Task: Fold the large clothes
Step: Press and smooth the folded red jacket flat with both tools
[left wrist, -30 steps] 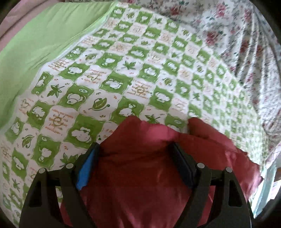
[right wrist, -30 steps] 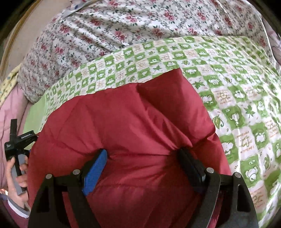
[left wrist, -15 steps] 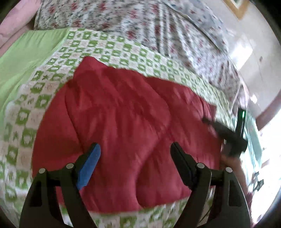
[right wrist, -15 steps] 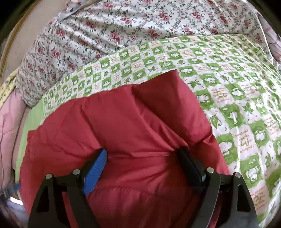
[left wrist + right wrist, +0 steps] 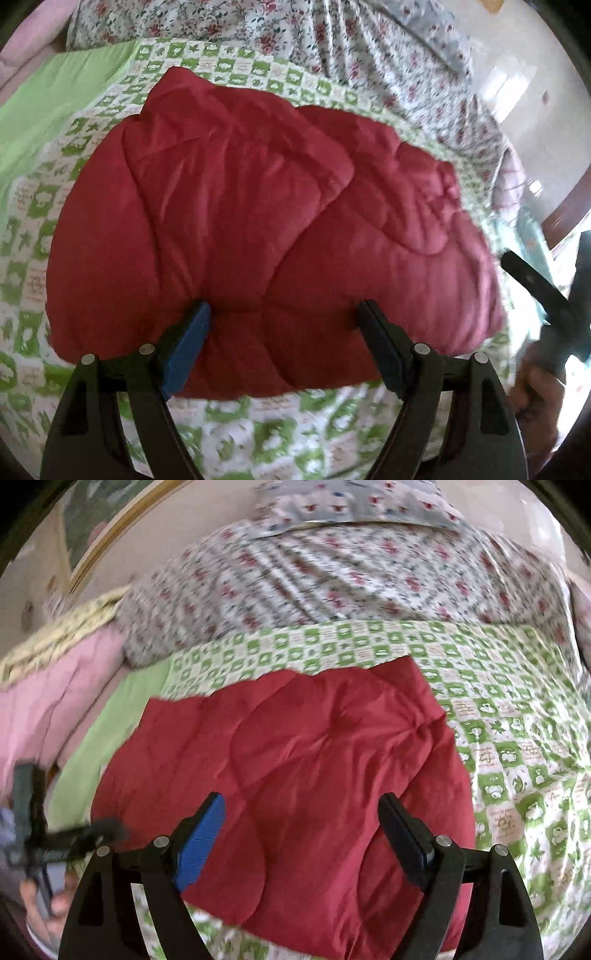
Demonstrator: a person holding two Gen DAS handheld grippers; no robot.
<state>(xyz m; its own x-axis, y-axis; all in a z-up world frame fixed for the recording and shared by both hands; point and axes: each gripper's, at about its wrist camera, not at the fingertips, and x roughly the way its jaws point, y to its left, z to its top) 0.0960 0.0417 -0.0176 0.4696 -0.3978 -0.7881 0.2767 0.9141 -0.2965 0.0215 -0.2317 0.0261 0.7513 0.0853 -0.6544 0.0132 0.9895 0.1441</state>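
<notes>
— Where does the red quilted garment [image 5: 258, 229] lie?
— Folded on the green checked bedspread [image 5: 29, 206]. Left gripper [image 5: 284, 317] hovers over it, jaws apart, empty; right gripper [image 5: 303, 812] opening, nothing pinched.
— Handling?
— Likely puffy, soft, slippery; best taken at edge corners.

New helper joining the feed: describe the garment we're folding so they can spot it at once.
Find the bed with the green-and-white checked sheet, below the floral quilt. On that sheet lies the red padded garment, folded into a thick bundle. It is the only plain red, quilted thing there; everything around it is patterned or pale.
</notes>
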